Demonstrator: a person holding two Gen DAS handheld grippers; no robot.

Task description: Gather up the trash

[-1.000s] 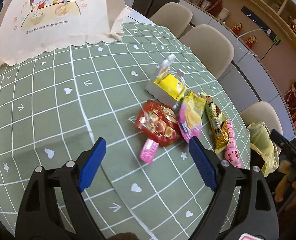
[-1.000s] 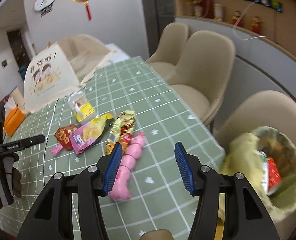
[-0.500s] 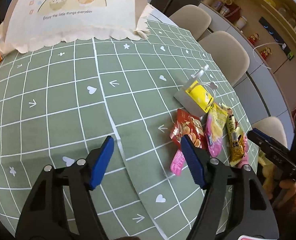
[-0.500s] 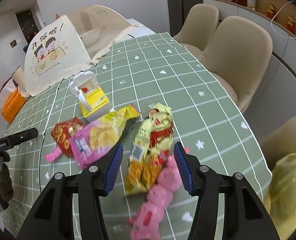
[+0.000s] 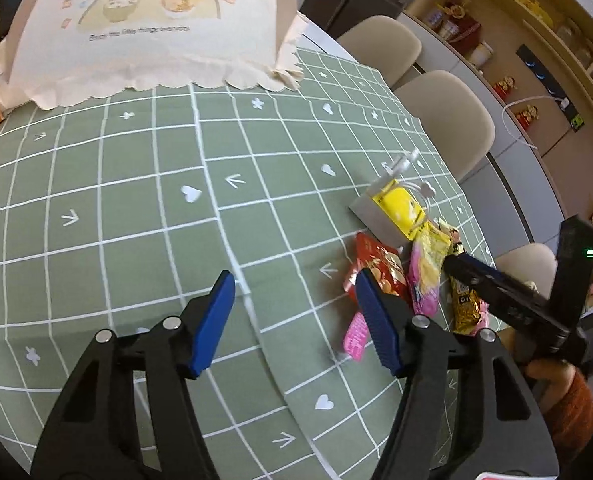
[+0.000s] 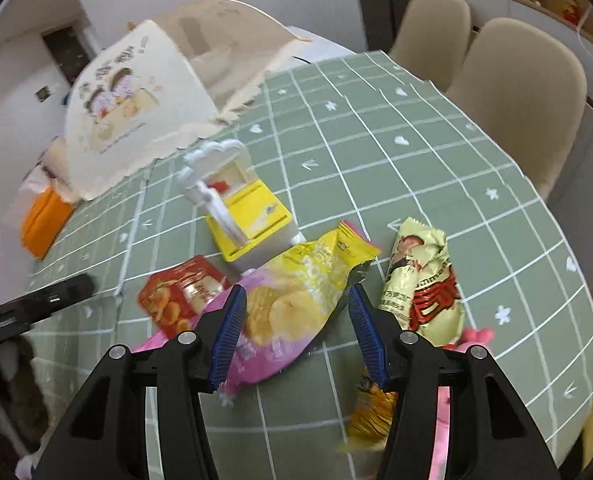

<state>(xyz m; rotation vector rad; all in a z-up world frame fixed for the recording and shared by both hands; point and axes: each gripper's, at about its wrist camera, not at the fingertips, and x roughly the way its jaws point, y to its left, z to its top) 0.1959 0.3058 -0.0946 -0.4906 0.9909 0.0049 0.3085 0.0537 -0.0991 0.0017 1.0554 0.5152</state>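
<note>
— Right gripper (image 6: 294,324)?
— Closing, not yet pinching; crinkly pink-and-yellow chip bag (image 6: 292,300) between ribbed blue pads, flat on gridded green tablecloth (image 6: 376,128).
— Left gripper (image 5: 294,322)?
— Closing over bare cloth (glossy red wrapper (image 5: 376,268) just beside).

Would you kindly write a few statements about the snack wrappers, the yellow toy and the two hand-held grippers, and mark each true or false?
1. The chip bag lies between the fingers of the right hand-held gripper, not yet clamped. True.
2. The left hand-held gripper holds the red packet. False: it holds nothing; its jaws are closing over bare tablecloth, the packet off to one side.
3. The yellow toy stands on the table behind the wrappers. True.
4. The gold wrapper lies on a chair. False: it lies on the tablecloth beside the chip bag.
</note>
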